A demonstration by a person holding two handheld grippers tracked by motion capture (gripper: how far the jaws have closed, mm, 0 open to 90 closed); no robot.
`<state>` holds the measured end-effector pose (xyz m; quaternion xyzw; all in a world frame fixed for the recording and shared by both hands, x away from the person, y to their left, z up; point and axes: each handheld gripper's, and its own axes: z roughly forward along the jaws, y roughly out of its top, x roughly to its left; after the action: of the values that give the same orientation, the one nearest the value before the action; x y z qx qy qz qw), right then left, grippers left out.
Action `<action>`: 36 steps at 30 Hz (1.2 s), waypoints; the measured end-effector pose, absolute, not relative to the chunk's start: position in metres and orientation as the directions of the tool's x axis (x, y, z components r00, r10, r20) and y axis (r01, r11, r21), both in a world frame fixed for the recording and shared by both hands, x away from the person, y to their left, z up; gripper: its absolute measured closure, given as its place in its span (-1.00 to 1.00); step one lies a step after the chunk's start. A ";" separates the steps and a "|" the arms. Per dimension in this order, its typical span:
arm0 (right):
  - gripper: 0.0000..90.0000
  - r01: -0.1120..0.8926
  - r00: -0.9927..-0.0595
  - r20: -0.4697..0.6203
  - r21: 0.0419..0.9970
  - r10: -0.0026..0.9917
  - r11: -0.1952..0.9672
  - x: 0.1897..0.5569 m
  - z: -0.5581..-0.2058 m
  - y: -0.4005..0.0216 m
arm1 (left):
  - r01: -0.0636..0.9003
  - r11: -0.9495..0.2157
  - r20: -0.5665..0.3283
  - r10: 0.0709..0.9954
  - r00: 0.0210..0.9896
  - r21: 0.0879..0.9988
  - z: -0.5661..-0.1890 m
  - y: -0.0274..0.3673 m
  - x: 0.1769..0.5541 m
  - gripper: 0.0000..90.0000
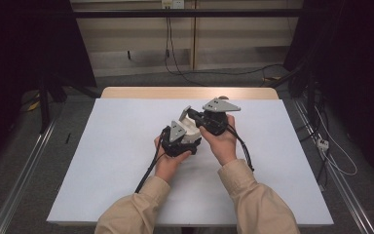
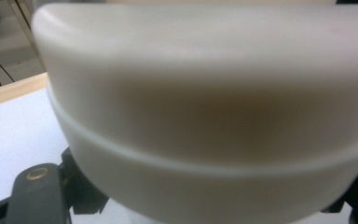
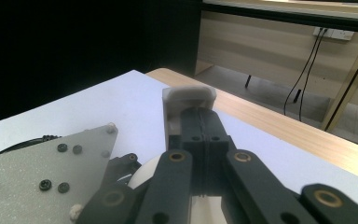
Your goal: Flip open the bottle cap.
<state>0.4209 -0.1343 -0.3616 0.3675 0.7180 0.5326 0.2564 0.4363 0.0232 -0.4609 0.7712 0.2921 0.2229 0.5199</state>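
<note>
- The left gripper [image 1: 179, 137] sat low over the white sheet [image 1: 112, 161], its jaws pinched on the body of a white plastic container [image 2: 205, 116] that loomed right up against its camera.
- The container [image 1: 191, 127] hung between the two grippers, clear of the table [image 1: 126, 92] as far as the high view showed.
- Just right of it, the right gripper [image 3: 200, 122] had its jaws pressed together on the container's flip lid [image 3: 189, 95], which stood raised above the left gripper's grey plate [image 3: 37, 172].
- The right gripper [image 1: 213, 119] rode slightly above and beyond the left one.
- My read on the risk: the lid was caught by a thin edge, so a pull off the hinge line could have slipped it from the pads.
- A hard tug could also have twisted the smooth, rounded body within the left jaws, or strained the hinge.
- With both hands this close, the grippers could have knocked together.
</note>
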 end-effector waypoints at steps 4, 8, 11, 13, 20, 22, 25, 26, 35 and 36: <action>1.00 0.253 -0.598 0.014 0.952 0.801 0.173 0.422 -0.360 -0.133 | 0.221 -0.283 0.035 0.684 0.728 0.933 -0.461 0.023 0.436 -0.58; 1.00 0.249 -0.599 0.009 0.952 0.801 0.175 0.423 -0.359 -0.132 | 0.216 -0.293 0.045 0.681 0.731 0.931 -0.461 0.024 0.437 -0.58; 1.00 0.249 -0.599 0.009 0.952 0.801 0.176 0.425 -0.358 -0.131 | 0.215 -0.292 0.045 0.682 0.730 0.932 -0.461 0.023 0.436 -0.58; 1.00 0.252 -0.598 0.013 0.952 0.801 0.173 0.426 -0.358 -0.131 | 0.218 -0.289 0.041 0.683 0.730 0.932 -0.461 0.023 0.436 -0.58; 1.00 0.252 -0.599 0.014 0.952 0.801 0.172 0.429 -0.356 -0.130 | 0.211 -0.301 0.054 0.681 0.730 0.930 -0.461 0.023 0.436 -0.58; 1.00 0.252 -0.599 0.013 0.952 0.801 0.173 0.430 -0.356 -0.129 | 0.211 -0.300 0.054 0.681 0.730 0.930 -0.461 0.023 0.436 -0.58; 1.00 0.255 -0.600 0.019 0.952 0.800 0.169 0.431 -0.356 -0.129 | 0.211 -0.301 0.055 0.681 0.730 0.930 -0.461 0.023 0.436 -0.58; 1.00 0.255 -0.600 0.020 0.952 0.800 0.167 0.431 -0.356 -0.129 | 0.211 -0.302 0.055 0.681 0.730 0.930 -0.461 0.023 0.436 -0.58; 1.00 0.258 -0.598 0.023 0.952 0.801 0.165 0.434 -0.356 -0.128 | 0.213 -0.296 0.050 0.682 0.729 0.931 -0.461 0.023 0.436 -0.58; 1.00 0.258 -0.599 0.023 0.952 0.800 0.166 0.434 -0.355 -0.128 | 0.212 -0.296 0.051 0.683 0.729 0.931 -0.461 0.023 0.436 -0.58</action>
<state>0.4343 -0.1277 -0.3554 0.3678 0.7195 0.5308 0.2555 0.4362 0.0228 -0.4610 0.7722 0.2897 0.2270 0.5179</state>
